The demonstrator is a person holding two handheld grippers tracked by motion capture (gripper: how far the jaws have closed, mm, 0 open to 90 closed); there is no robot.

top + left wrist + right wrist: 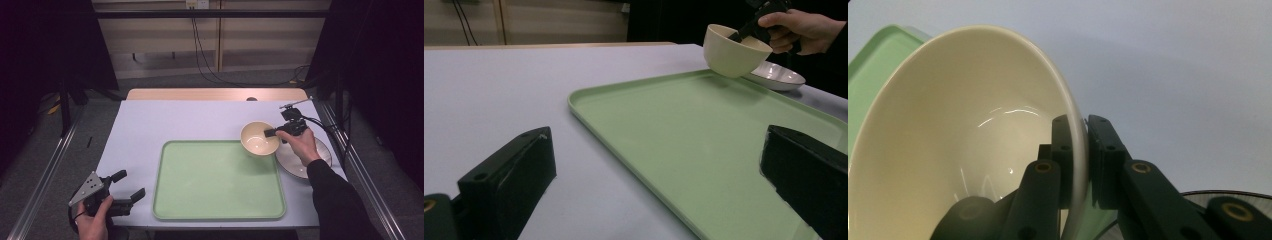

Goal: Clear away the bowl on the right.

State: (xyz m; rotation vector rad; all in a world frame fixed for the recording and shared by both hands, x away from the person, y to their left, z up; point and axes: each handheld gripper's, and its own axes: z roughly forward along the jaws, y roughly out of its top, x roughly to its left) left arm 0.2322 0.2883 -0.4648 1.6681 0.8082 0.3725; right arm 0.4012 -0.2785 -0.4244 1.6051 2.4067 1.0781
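A cream bowl [258, 139] hangs tilted over the far right corner of the green tray [215, 180]. My right gripper [270, 133] is shut on its rim, one jaw inside the bowl [963, 150] and one outside, as the right gripper view shows. From the left gripper view the bowl [731, 52] appears just above the tray [704, 140], with the hand on the right gripper [744, 34] behind it. My left gripper [131, 185] rests at the table's near left corner, jaws wide apart and nothing between them.
A grey plate [305, 160] lies on the table to the right of the tray, under the right hand. The light table [165, 120] ends at a wooden strip at the back. Metal rails run along both sides, and cables hang behind.
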